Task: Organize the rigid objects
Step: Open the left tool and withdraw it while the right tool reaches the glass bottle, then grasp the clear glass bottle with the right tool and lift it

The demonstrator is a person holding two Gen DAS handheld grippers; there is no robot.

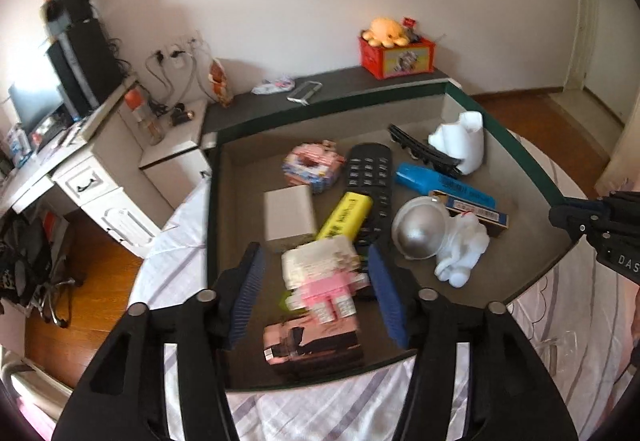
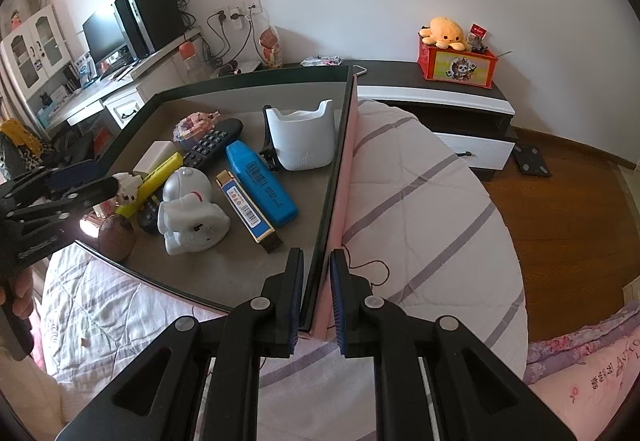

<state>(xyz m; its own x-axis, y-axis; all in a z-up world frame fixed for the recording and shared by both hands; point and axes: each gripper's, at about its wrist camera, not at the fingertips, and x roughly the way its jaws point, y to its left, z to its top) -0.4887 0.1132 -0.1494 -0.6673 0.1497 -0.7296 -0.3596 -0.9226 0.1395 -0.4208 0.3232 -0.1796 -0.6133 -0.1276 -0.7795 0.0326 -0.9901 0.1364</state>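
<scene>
A toy brick figure (image 1: 320,281) with a white head and a pink body lies blurred between the pads of my left gripper (image 1: 316,261), with a gap on each side, so the jaws are open around it. It is low over the grey floor of a shallow box (image 1: 532,161) with a dark green rim. In the right wrist view the figure (image 2: 128,187) shows at the left gripper's tips. My right gripper (image 2: 317,257) is shut on the box's side wall (image 2: 340,169); it also shows at the box's right edge (image 1: 560,213).
In the box lie a black remote (image 1: 370,181), yellow highlighter (image 1: 344,215), blue highlighter (image 1: 432,179), white block (image 1: 288,215), astronaut figure (image 1: 440,237), white holder (image 1: 460,147), pink brick ring (image 1: 312,167) and shiny pink box (image 1: 312,341). The box rests on a striped quilt (image 2: 420,201).
</scene>
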